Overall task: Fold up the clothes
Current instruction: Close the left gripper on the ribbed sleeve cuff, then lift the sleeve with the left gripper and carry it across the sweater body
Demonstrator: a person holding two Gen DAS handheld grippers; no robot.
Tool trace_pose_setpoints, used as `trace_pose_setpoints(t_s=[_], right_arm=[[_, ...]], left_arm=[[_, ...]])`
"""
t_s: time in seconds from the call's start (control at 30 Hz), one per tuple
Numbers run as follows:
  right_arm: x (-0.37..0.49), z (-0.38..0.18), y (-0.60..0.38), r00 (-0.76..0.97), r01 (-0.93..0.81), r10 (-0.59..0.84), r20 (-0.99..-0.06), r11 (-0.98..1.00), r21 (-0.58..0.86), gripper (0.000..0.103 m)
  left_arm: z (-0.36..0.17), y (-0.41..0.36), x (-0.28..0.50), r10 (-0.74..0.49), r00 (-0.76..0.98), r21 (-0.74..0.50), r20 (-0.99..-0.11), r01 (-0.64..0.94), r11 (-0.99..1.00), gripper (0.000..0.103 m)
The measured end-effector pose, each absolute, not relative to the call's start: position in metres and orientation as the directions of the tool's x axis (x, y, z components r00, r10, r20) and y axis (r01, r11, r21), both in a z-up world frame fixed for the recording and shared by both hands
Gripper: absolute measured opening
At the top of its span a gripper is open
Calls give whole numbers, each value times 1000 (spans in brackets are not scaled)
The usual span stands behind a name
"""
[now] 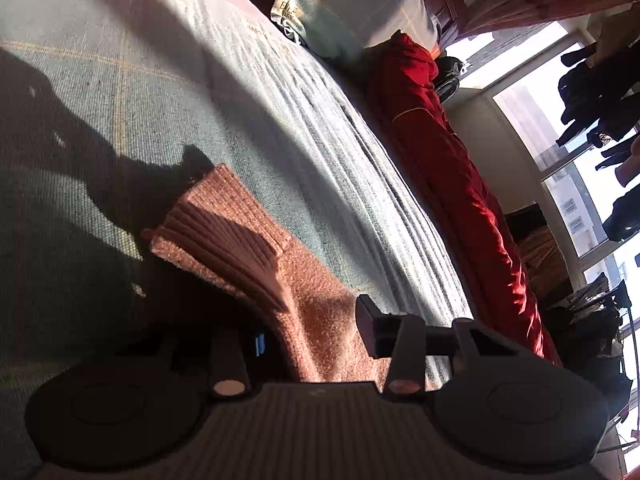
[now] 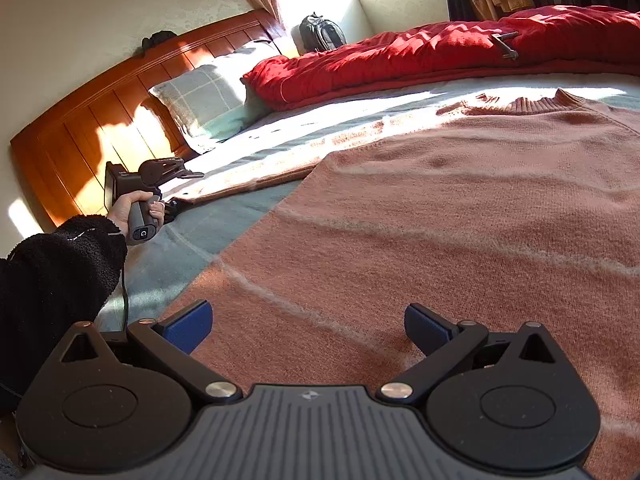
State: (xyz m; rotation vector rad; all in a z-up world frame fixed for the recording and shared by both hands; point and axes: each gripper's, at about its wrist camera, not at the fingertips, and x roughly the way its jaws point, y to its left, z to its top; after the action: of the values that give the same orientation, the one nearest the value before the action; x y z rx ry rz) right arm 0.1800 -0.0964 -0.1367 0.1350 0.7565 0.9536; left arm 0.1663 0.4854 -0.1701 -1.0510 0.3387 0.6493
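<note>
At the far left of the right wrist view, a hand (image 2: 134,210) in a black fleecy sleeve (image 2: 56,268) holds the left gripper (image 2: 188,174) over the end of the sweater's sleeve (image 2: 248,184), near the wooden headboard (image 2: 100,120) and a checked pillow (image 2: 208,96). In its own camera the left gripper (image 1: 312,332) has its jaws spread, with the ribbed cuff (image 1: 224,236) lying between them on the green sheet (image 1: 120,100); nothing is pinched. Rightwards, the pink sweater (image 2: 460,208) lies flat across the bed, collar at the far side. The right gripper (image 2: 308,326) hovers near over its body, jaws wide apart and empty. A red quilt (image 2: 400,56) lies along the far edge.
</note>
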Motion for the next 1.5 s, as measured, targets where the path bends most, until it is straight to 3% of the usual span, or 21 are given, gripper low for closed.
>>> trace_pose_setpoints(t_s=[0.1, 0.23, 0.43, 0.97, 1.27, 1.5], right_arm=[[180, -135, -98, 355, -682, 775, -522, 597, 423, 103], [179, -132, -98, 360, -679, 777, -516, 597, 427, 103], [176, -125, -102, 372, -689, 781, -502, 595, 414, 103], [152, -87, -119, 415, -749, 795, -442, 575, 331, 103], [145, -74, -128, 451, -746, 748, -487, 615, 254, 103], [140, -65, -145, 467, -747, 753, -464, 616, 248, 103]], left_arm=[[-168, 481, 169, 360, 721, -637, -591, -692, 339, 14], [-160, 476, 177, 391, 676, -572, -625, -737, 361, 10], [-133, 466, 193, 410, 617, -468, -672, -783, 411, 7], [-26, 383, 240, 389, 712, -405, -585, -672, 621, 6], [11, 322, 277, 342, 755, -353, -560, -590, 726, 6], [33, 275, 306, 303, 774, -314, -556, -533, 786, 6]])
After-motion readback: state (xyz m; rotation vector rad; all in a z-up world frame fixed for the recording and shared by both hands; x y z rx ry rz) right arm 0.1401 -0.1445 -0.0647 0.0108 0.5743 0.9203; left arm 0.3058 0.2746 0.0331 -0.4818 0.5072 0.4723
